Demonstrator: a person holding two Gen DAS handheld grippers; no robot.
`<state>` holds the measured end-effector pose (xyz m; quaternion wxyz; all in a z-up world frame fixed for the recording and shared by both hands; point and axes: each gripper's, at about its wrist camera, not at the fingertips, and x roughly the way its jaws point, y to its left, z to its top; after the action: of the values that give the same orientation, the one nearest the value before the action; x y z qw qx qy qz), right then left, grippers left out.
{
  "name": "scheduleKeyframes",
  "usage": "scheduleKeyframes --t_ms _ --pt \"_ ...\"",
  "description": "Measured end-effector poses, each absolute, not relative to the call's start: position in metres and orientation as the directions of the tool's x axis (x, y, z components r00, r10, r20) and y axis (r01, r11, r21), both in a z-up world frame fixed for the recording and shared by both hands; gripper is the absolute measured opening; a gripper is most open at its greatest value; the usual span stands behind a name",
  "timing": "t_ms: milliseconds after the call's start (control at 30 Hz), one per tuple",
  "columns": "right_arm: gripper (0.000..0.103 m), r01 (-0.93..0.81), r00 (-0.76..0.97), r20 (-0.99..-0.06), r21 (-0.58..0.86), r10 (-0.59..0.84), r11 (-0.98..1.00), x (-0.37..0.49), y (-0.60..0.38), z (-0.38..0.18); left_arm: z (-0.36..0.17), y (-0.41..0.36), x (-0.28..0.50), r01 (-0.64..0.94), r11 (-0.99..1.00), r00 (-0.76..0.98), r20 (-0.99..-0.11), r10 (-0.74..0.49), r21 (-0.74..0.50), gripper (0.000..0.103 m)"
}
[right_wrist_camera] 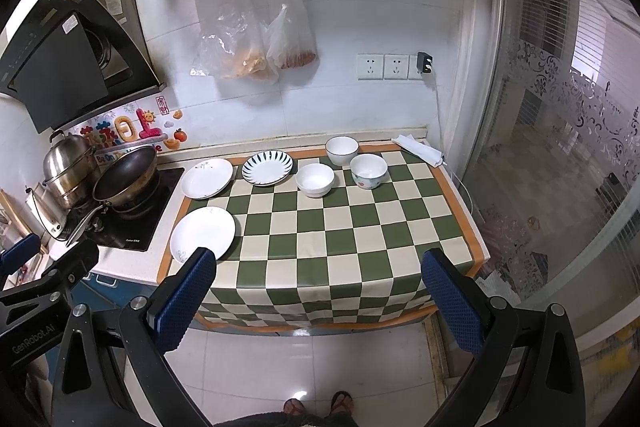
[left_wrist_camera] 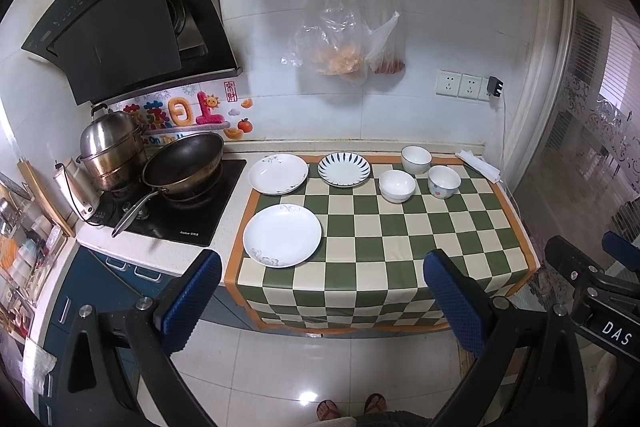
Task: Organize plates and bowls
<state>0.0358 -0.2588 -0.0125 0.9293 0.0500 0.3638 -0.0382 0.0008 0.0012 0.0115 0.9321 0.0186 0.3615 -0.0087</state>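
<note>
On the green-and-cream checked cloth (left_wrist_camera: 384,239) (right_wrist_camera: 340,227) lie three plates: a white plate (left_wrist_camera: 282,235) (right_wrist_camera: 203,233) at the front left, a second white plate (left_wrist_camera: 278,173) (right_wrist_camera: 207,177) behind it, and a blue-striped plate (left_wrist_camera: 344,169) (right_wrist_camera: 267,167). Three bowls stand at the back right: a plain white bowl (left_wrist_camera: 397,185) (right_wrist_camera: 315,179), a dark-rimmed white bowl (left_wrist_camera: 416,159) (right_wrist_camera: 341,150) and a flower-patterned bowl (left_wrist_camera: 444,181) (right_wrist_camera: 369,171). My left gripper (left_wrist_camera: 322,291) and right gripper (right_wrist_camera: 318,287) hang open and empty in front of the counter, well short of the dishes.
A wok (left_wrist_camera: 182,167) (right_wrist_camera: 124,179) and a steel steamer pot (left_wrist_camera: 110,155) (right_wrist_camera: 70,169) sit on the black hob at left under a range hood (left_wrist_camera: 120,27). Plastic bags (left_wrist_camera: 344,39) hang on the wall. A folded white cloth (left_wrist_camera: 478,165) lies at the back right. A person's sandalled feet (left_wrist_camera: 352,407) stand on the tiled floor.
</note>
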Motion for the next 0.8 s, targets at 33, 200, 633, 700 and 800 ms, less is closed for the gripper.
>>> scheduleKeyframes --t_ms 33,200,633,700,800 --pt "0.103 0.108 0.733 -0.679 0.064 -0.036 0.992 0.0359 -0.2586 -0.0123 0.0116 0.0012 0.0010 0.029 0.999 0.738 -0.674 -0.003 0.028 0.103" --pt "0.103 0.107 0.734 -0.678 0.066 -0.034 0.992 0.0378 -0.2572 -0.0117 0.0116 0.0056 0.0058 0.030 0.999 0.738 -0.674 -0.003 0.028 0.103" --pt "0.103 0.108 0.735 -0.678 0.068 -0.034 0.992 0.0381 -0.2571 -0.0114 0.0117 0.0084 0.0082 0.030 0.999 0.741 -0.672 -0.003 0.029 0.103" --pt "0.103 0.108 0.734 -0.679 0.070 -0.032 0.992 0.0398 -0.2584 -0.0112 0.0117 0.0084 0.0082 0.029 0.999 0.740 -0.672 -0.002 0.029 0.103" --pt "0.103 0.106 0.733 -0.680 0.068 -0.032 0.992 0.0400 -0.2577 -0.0113 0.0116 0.0082 0.0081 0.030 0.999 0.742 -0.670 -0.002 0.031 0.103"
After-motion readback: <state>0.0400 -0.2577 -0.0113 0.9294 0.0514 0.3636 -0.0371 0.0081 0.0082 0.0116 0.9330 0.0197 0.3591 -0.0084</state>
